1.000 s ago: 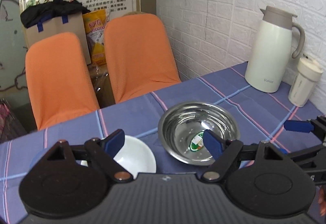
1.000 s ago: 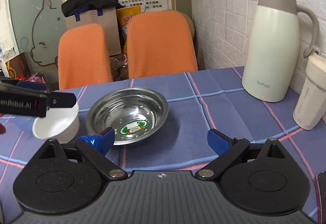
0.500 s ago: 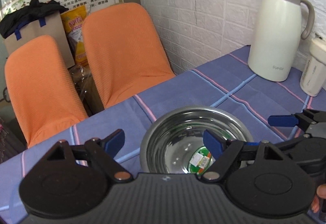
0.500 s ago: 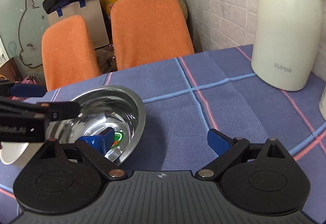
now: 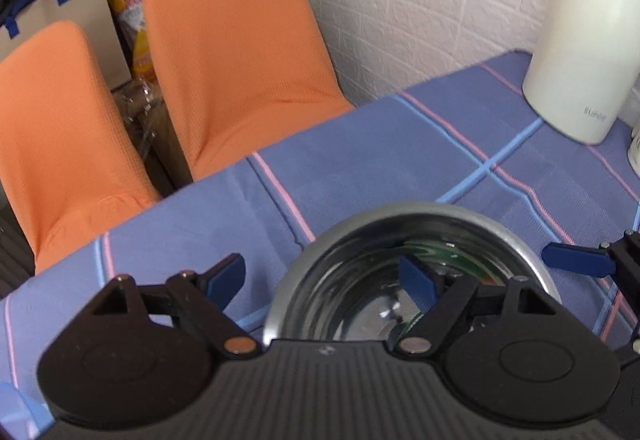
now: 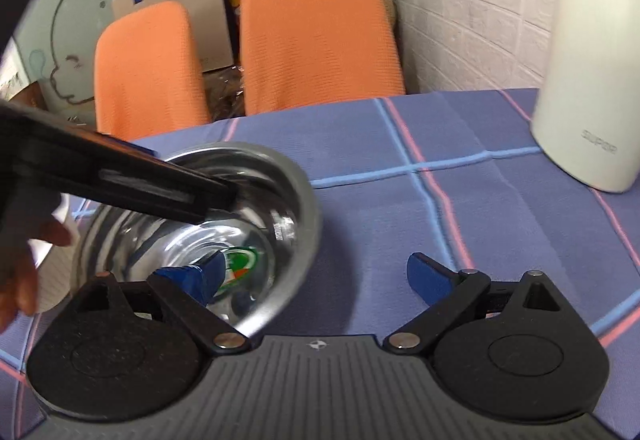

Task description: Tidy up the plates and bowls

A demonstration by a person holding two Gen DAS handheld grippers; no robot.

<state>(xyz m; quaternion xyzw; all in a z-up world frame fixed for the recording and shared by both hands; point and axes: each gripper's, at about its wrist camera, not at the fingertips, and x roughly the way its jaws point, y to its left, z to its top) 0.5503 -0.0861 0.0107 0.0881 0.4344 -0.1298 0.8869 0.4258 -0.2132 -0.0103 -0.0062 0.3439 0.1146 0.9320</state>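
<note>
A steel bowl (image 5: 352, 276) with a green sticker inside rests on the blue checked tablecloth (image 5: 400, 144). My left gripper (image 5: 322, 276) is open and straddles the bowl's left rim, right finger inside, left finger outside. In the right wrist view, the steel bowl (image 6: 288, 208) lies at lower left. My right gripper (image 6: 316, 274) is open across its right rim, with the left fingertip inside near the sticker. The left gripper's black finger (image 6: 120, 176) reaches over the bowl from the left. The right gripper's blue fingertip (image 5: 576, 264) shows at the far right.
A tall white thermos jug (image 5: 584, 52) (image 6: 592, 80) stands at the right by the white brick wall. Two orange chairs (image 5: 236, 56) (image 6: 320, 36) sit behind the table's far edge. A person's hand (image 6: 20, 272) shows at the left edge.
Both grippers have moved in on the steel bowl, which now fills the lower views. Each now has one finger inside it. The white bowl has left the left wrist view.
</note>
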